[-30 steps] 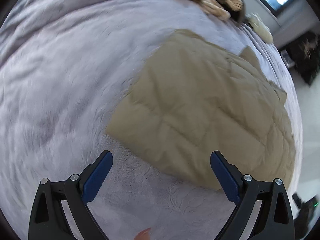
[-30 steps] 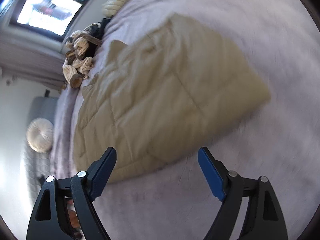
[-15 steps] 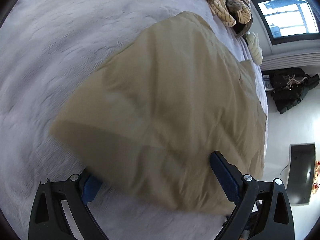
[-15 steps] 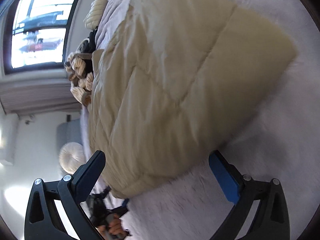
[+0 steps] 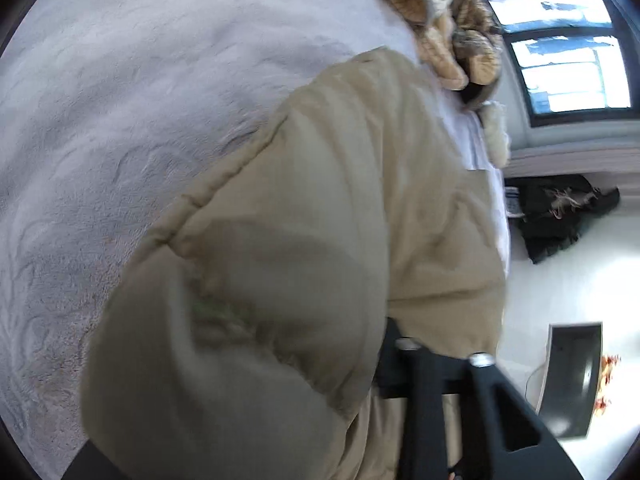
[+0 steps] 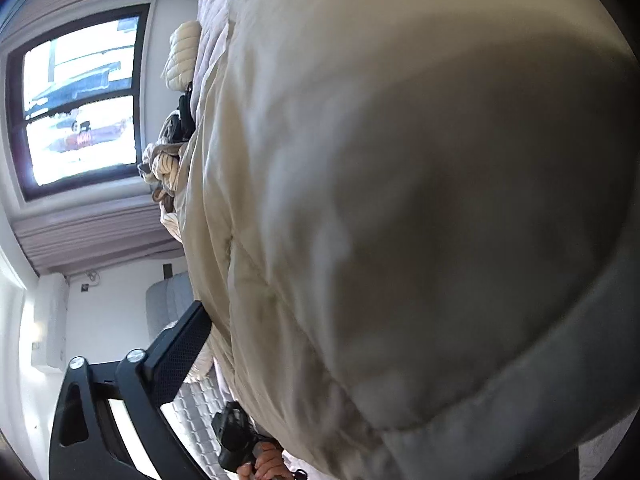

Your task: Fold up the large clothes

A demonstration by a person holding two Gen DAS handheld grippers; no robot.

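A beige quilted jacket (image 5: 360, 208) lies folded on a grey-lilac bed cover (image 5: 120, 100). In the left wrist view its near edge bulges between my left gripper's fingers and hides the left one; only the right finger (image 5: 404, 360) shows. In the right wrist view the jacket (image 6: 400, 200) fills almost the whole frame and covers the right finger; the left finger (image 6: 180, 348) shows beside it. Both grippers stand wide around the jacket's edge. The other gripper and the hand holding it (image 6: 256, 456) show at the bottom of the right wrist view.
A heap of striped tan clothes (image 5: 444, 32) lies at the far end of the bed by a window (image 5: 560, 40). A cream cushion (image 6: 182, 56) sits near it. Dark clothes (image 5: 560, 216) lie on the white floor beside the bed.
Both grippers have dropped from above the bed down to the jacket's near edge. The padded fabric now sits between the fingers of each and hides one finger.
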